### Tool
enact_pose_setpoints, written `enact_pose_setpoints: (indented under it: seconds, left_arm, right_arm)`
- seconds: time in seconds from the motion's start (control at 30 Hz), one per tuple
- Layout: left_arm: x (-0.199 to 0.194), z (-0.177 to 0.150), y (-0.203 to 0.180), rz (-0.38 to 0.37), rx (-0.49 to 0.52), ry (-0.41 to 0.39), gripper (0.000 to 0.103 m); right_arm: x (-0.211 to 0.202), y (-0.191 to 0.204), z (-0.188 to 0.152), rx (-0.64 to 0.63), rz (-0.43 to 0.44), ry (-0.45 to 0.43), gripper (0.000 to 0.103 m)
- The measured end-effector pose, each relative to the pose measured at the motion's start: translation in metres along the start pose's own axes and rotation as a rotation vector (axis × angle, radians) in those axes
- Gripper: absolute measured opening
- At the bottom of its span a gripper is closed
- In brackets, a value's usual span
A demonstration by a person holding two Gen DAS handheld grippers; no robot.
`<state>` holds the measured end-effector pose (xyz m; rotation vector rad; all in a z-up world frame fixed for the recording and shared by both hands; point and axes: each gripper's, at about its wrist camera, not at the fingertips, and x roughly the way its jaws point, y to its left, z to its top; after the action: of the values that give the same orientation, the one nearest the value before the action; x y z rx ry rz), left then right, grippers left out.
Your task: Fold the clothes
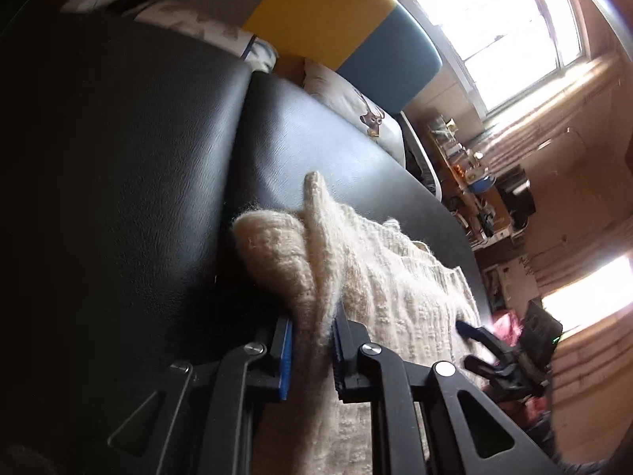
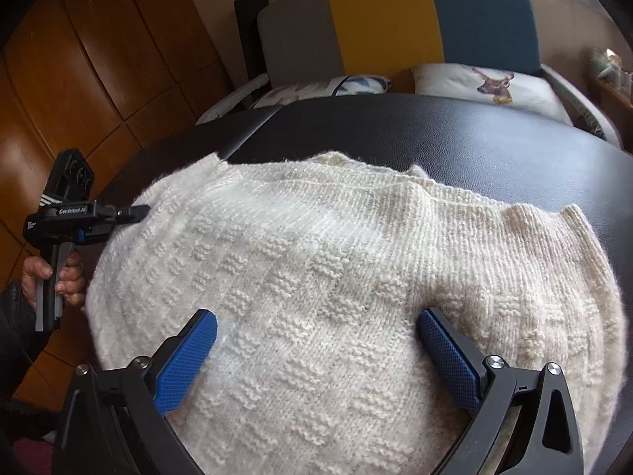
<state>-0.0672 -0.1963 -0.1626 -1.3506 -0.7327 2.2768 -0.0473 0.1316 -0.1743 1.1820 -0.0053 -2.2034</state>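
While daylight pours through the window (image 1: 502, 35), a cream knitted sweater (image 2: 336, 277) lies spread on a black leather-look table (image 2: 474, 138).

Beyond the table's curved far edge stand a grey, yellow and teal headboard (image 2: 395, 19), a pillow with a deer print (image 2: 490, 83) and wooden wall panels (image 2: 79, 59); bare black surface remains behind the sweater and to its right. Its chunky basket-weave knit is fuzzy, with a wavy far hem. At the sweater's left edge the left gripper (image 1: 312, 352) pinches a raised fold of knit between narrow blue pads, a hand (image 2: 55, 277) on its handle. Over the near part of the sweater, the right gripper (image 2: 316, 356) has its fingers spread wide, holding nothing.
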Motion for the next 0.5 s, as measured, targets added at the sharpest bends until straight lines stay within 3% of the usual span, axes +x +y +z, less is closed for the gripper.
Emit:
enact_pose_setpoints:
  seconds: [0.1, 0.2, 0.3, 0.37, 0.5]
  left_arm:
    - [-0.005, 0.006, -0.011, 0.004, 0.015, -0.005, 0.015]
    - [-0.01, 0.017, -0.007, 0.057, 0.017, 0.001, 0.014]
    - [-0.017, 0.028, -0.005, 0.107, 0.011, 0.001, 0.014]
    - [-0.02, 0.037, -0.009, 0.135, 0.019, -0.003, 0.014]
    - [-0.028, 0.054, -0.022, 0.182, 0.057, -0.011, 0.014]
  right_arm:
    - [-0.027, -0.004, 0.002, -0.028, 0.012, 0.035, 0.101]
    - [-0.058, -0.016, -0.011, -0.063, -0.003, 0.088, 0.095]
    - [-0.081, -0.03, -0.026, -0.087, -0.026, 0.15, 0.069]
    - [-0.088, -0.039, -0.035, -0.099, -0.052, 0.19, 0.059]
    - [-0.088, -0.046, -0.034, -0.15, -0.075, 0.204, 0.058]
